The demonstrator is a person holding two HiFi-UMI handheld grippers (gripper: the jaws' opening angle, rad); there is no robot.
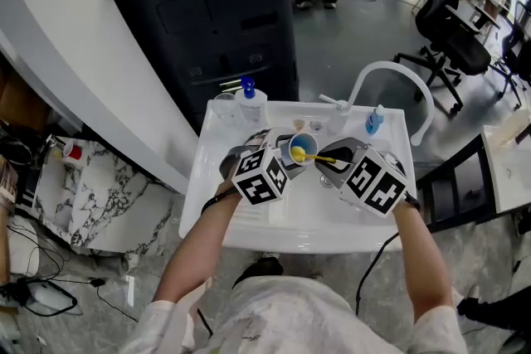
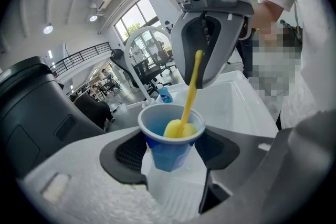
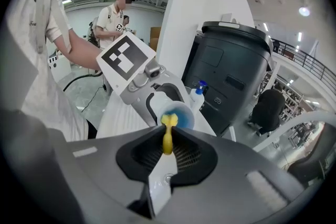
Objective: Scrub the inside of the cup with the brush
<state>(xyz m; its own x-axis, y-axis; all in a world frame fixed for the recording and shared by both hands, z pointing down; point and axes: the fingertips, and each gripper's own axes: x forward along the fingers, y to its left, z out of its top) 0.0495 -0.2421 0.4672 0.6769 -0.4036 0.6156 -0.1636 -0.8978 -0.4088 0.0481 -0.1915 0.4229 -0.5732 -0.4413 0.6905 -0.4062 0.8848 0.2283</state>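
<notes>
The blue cup [image 2: 168, 157], clamped in the left claw [image 2: 173, 150], is best held steady while the yellow brush [image 2: 190, 94], pinched by its handle in the right claw [image 3: 167, 147], is pressed to the wall and swept round. Its sponge head sits inside the cup, at the right claw's 9 o'clock in the head view, above the white sink [image 1: 299, 224].

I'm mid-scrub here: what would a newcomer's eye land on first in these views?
The blue cup, clamped in the left tongs, is held over the white sink. A yellow brush, pinched by the right tongs, has its sponge head down inside the cup. Behind the sink stands a big black bin.
</notes>
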